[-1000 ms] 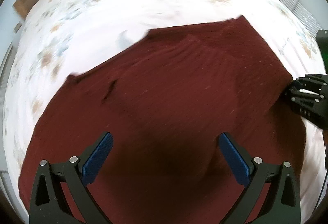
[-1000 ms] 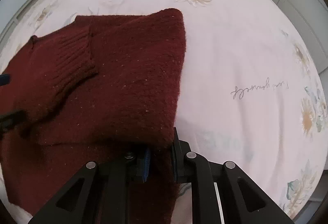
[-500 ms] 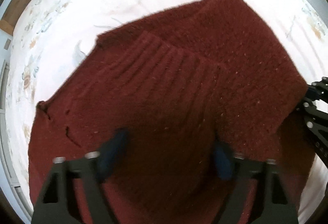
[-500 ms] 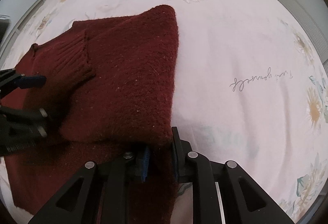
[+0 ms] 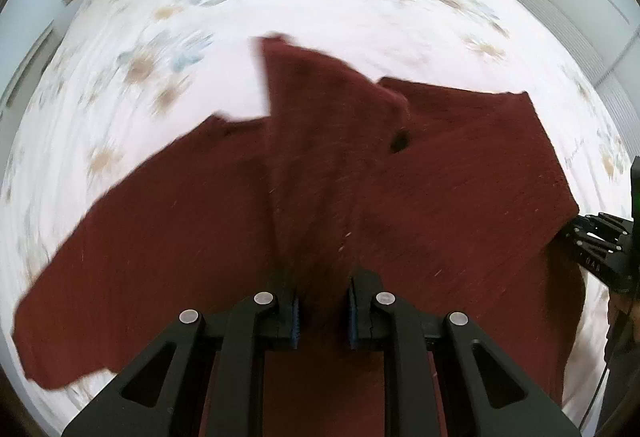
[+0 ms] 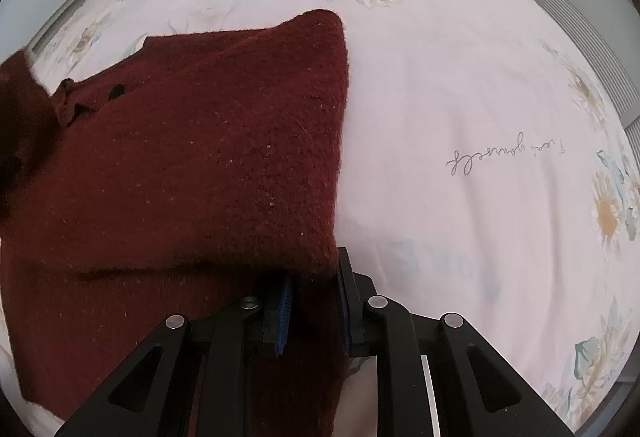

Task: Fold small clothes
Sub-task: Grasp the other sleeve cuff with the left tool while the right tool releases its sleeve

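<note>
In the left wrist view we found the left gripper (image 5: 322, 311) clamped on a raised strip of the dark red sweater (image 5: 460, 173), which rose in a blurred peak toward the upper centre and hid part of the garment behind it. That view alone showed the right gripper (image 5: 600, 245) at the right edge, against the sweater's corner. The right wrist view showed the right gripper (image 6: 312, 311) pinched shut on the sweater's (image 6: 200, 165) folded corner at lower centre. The garment lay on the floral bedsheet (image 6: 460, 77), filling the left half; cursive lettering (image 6: 506, 156) marked the sheet at right.
</note>
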Demonstrator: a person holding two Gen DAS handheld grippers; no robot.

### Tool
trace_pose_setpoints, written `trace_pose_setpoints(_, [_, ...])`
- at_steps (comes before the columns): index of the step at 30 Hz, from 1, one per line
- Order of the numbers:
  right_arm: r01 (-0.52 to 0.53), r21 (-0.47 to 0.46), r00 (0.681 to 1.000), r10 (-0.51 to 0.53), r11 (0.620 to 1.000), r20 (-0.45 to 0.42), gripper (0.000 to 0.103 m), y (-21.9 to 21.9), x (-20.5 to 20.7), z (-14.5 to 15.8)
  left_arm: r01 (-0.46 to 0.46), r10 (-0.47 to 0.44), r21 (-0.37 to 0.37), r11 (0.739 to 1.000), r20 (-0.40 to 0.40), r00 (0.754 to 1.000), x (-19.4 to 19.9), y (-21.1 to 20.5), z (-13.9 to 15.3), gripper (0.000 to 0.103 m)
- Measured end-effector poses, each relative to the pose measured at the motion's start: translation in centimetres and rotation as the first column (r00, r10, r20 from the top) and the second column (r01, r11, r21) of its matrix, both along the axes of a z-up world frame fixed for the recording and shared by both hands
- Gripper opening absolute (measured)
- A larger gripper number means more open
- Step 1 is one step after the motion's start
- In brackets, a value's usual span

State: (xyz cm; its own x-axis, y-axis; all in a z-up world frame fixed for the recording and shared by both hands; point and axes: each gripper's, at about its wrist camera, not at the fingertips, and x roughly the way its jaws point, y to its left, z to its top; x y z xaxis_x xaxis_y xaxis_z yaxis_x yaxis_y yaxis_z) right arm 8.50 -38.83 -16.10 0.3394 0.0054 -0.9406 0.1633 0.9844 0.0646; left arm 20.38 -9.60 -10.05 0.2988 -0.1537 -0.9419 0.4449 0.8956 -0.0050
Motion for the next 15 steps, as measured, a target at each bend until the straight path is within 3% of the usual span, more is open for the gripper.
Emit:
trace_pose_setpoints(6, [-0.006, -0.004, 1.0, 0.006, 1.0, -0.01, 0.02, 0.1, 0.2, 0.0, -0.084, 0.081, -0.029, 0.996, -0.094, 0.992, -0.2, 3.6, -2.8, 0.017])
trace_pose_setpoints(11, [-0.014, -0.003, 1.0, 0.013, 1.0, -0.015, 0.02, 0.2, 0.4, 0.0, -0.126, 0.117, -0.055, 0.99, -0.141, 0.983, -1.7, 3.1, -3.0, 0.019])
trace_pose_setpoints(13, [-0.012, -0.001, 1.0, 0.012, 1.0, -0.016, 0.02, 0.2, 0.4, 0.0, -0.143, 0.131, -0.067, 0.987, -0.155, 0.979, -1.5, 3.3, -3.0, 0.024])
trace_pose_setpoints(15, [-0.009, 0.001, 1.0, 0.009, 1.0, -0.017, 0.02, 0.2, 0.5, -0.1, -0.161, 0.149, -0.058, 0.985, -0.168, 0.974, -1.2, 3.8, -3.0, 0.04])
